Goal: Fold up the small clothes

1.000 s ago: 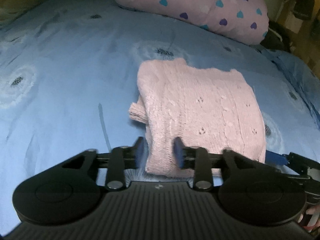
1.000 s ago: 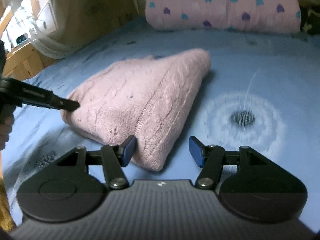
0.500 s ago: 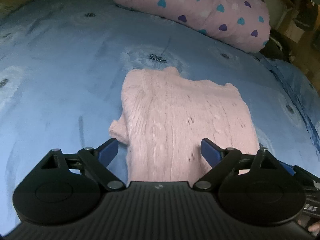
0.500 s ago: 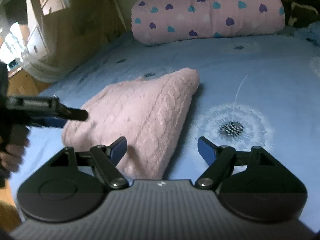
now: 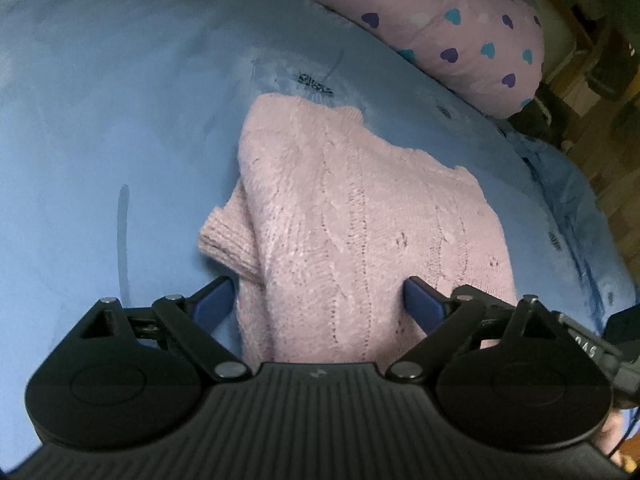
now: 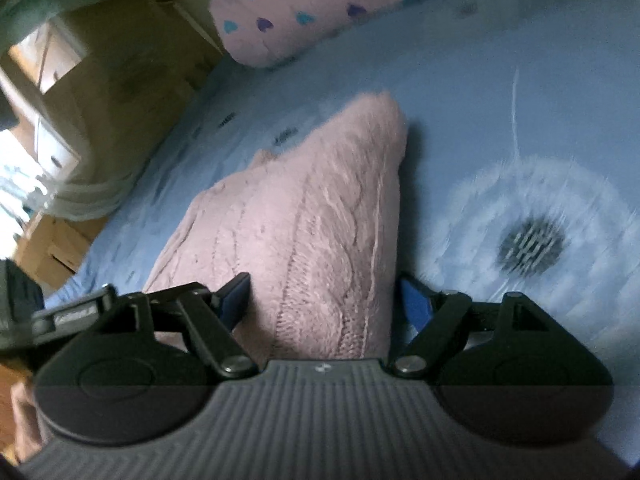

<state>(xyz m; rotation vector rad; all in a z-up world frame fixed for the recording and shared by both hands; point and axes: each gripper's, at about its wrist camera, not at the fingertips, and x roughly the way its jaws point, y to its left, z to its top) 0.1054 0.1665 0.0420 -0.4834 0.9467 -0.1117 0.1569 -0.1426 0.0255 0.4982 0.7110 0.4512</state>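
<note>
A folded pink knit sweater lies on the blue bedsheet, with a ribbed cuff sticking out at its left side. My left gripper is open, its blue fingers straddling the sweater's near edge. In the right wrist view the same sweater lies ahead. My right gripper is open with its fingers on either side of the sweater's near right edge. The left gripper's body shows at the left edge of the right wrist view.
A pink pillow with purple and teal hearts lies at the head of the bed; it also shows in the right wrist view. Wooden furniture stands beside the bed. The sheet has a dandelion print.
My left gripper opened off the sweater's edge and now straddles it wide. My right gripper moved in over the sweater's right edge. The sweater stays folded on the bed.
</note>
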